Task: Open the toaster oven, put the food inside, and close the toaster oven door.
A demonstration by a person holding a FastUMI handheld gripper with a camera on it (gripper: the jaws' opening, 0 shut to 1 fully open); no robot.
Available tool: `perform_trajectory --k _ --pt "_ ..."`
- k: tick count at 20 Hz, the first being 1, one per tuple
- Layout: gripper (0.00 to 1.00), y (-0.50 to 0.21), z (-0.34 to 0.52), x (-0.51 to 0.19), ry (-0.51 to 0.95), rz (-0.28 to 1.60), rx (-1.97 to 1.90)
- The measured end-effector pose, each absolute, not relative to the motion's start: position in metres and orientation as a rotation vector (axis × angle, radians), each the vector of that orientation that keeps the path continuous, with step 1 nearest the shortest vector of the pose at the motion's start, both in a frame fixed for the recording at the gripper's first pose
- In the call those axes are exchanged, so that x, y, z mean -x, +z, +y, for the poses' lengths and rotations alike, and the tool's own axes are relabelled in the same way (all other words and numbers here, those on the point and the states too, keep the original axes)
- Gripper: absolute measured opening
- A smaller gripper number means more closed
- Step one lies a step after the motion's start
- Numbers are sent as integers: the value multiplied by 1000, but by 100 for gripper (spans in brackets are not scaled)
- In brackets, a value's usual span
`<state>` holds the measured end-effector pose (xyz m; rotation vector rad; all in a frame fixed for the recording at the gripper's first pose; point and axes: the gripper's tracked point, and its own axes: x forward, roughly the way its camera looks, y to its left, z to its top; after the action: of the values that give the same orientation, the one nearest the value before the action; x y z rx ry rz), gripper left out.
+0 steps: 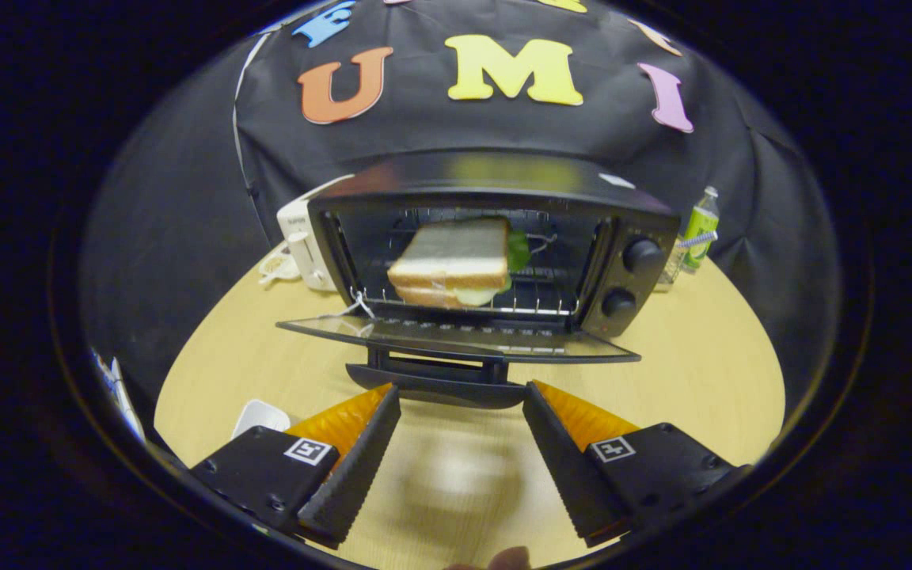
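Black cloth is hung as the backdrop behind a round, pale wooden table (701, 372), on which everything is set. At the middle of the table a black toaster oven (495, 237) is placed, and its glass door (456, 336) is folded fully down so that it lies flat towards the camera, with the dark handle (436, 386) at its front edge. Inside the oven a sandwich (452, 265) of white bread is laid on the wire rack (539, 297), tilted slightly, with a pale slice seen between the bread and a green leaf showing at its far right side. Two round knobs (630, 277) are mounted one above the other on the oven's right panel.

The gripper (460, 412) is held low over the table just in front of the door handle. Its fingers are spread wide apart and nothing is held between them; only bare tabletop is seen in the gap. The fingertips are brought close to the handle, one at either side of its span, but whether they touch it cannot be told.

Behind the oven to the left a white appliance (302, 237) is stood, partly hidden by the oven. To the right, near the cloth, a green bottle (700, 229) is stood upright. A small white object (260, 416) is seen on the table just beside the left finger.
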<state>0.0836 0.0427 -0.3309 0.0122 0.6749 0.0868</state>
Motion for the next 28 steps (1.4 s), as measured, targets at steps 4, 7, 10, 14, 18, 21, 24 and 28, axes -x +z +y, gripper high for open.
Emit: perform_trajectory --k 4,7,10,14,18,21,24,28 --pt "100 -298 42 -111 76 622 -18" --pt "100 -274 40 -123 68 579 -23" --pt "100 -240 37 -122 67 519 -25" --pt "100 -158 38 -109 67 384 -29" --pt "100 -79 35 -89 50 230 -16" --pt "100 -31 38 -68 47 155 17" --pt "100 1 40 -43 43 109 21" --pt "100 28 49 -15 54 71 -17"
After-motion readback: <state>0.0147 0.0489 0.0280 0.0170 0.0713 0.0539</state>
